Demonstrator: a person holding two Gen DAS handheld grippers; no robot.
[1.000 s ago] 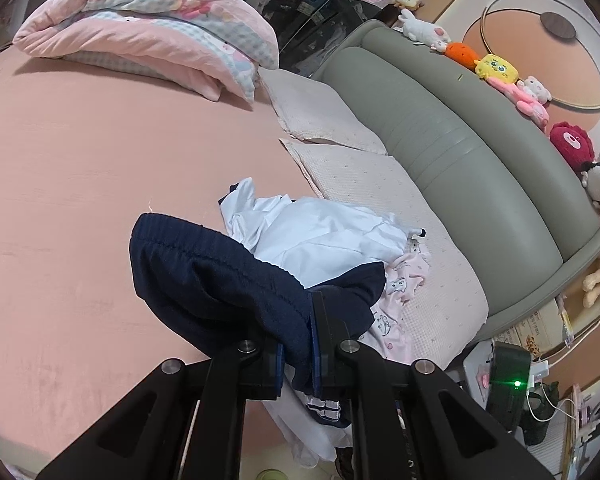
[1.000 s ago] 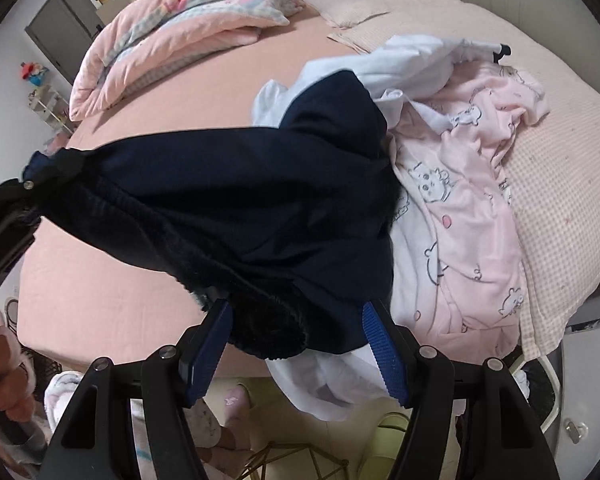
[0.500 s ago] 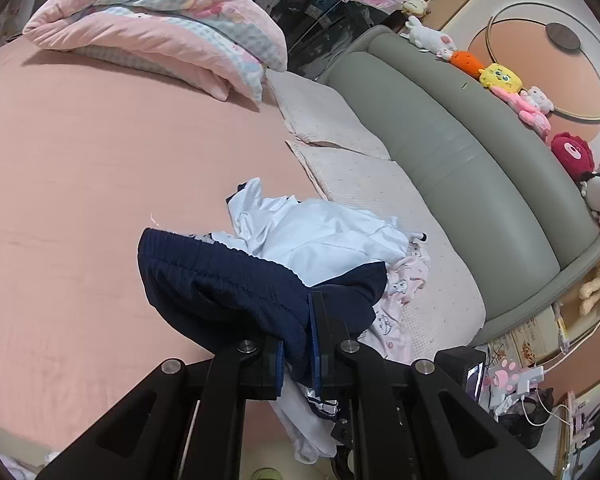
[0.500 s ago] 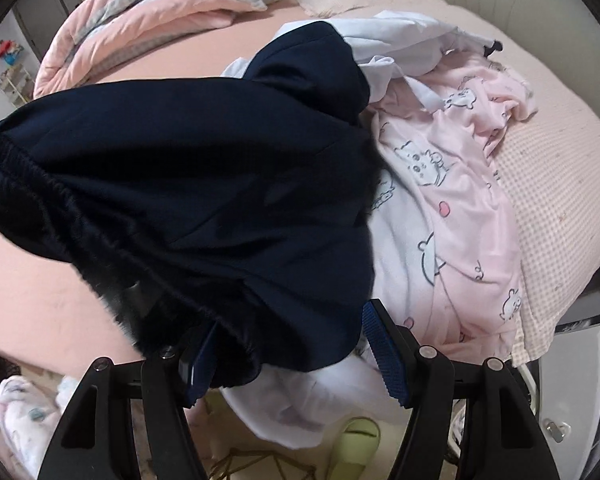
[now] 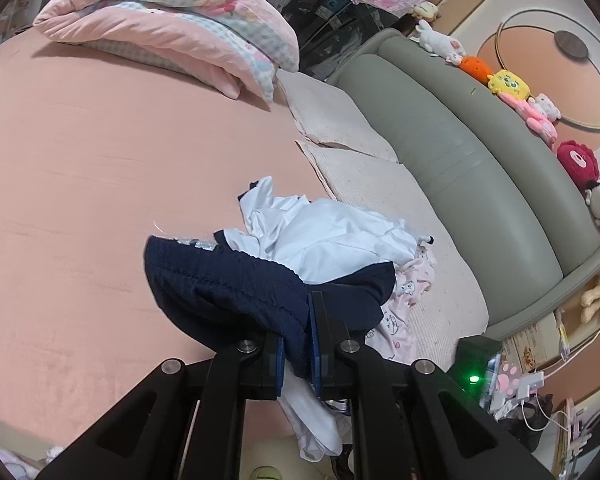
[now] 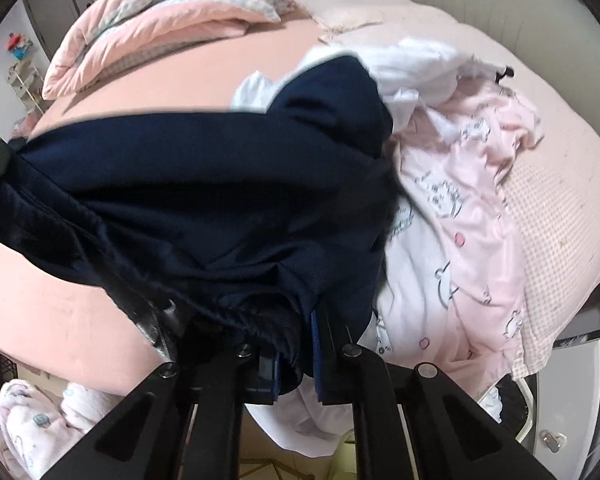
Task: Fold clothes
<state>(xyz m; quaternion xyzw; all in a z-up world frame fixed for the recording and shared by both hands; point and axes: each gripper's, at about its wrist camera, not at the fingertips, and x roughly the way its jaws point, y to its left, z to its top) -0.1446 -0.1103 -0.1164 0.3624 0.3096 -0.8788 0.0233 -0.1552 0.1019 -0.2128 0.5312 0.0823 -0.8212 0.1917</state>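
Both grippers, left [image 5: 298,350] and right [image 6: 296,364], have their fingers clamped on the navy shorts [image 6: 204,184] (elastic waistband bunched), held above the pink bed [image 5: 100,168] beside the white shirt [image 5: 332,240].

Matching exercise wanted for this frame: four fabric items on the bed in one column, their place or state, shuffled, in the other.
Items:
1. navy shorts
2. white garment
3. pink printed pyjamas
4. folded quilt

Places or states:
A. far end of the bed
B. clamped by left gripper and right gripper
C. crumpled behind the shorts
D. spread beside the pillow, cartoon print up

Pairs: 1-B, 2-C, 3-D, 4-A
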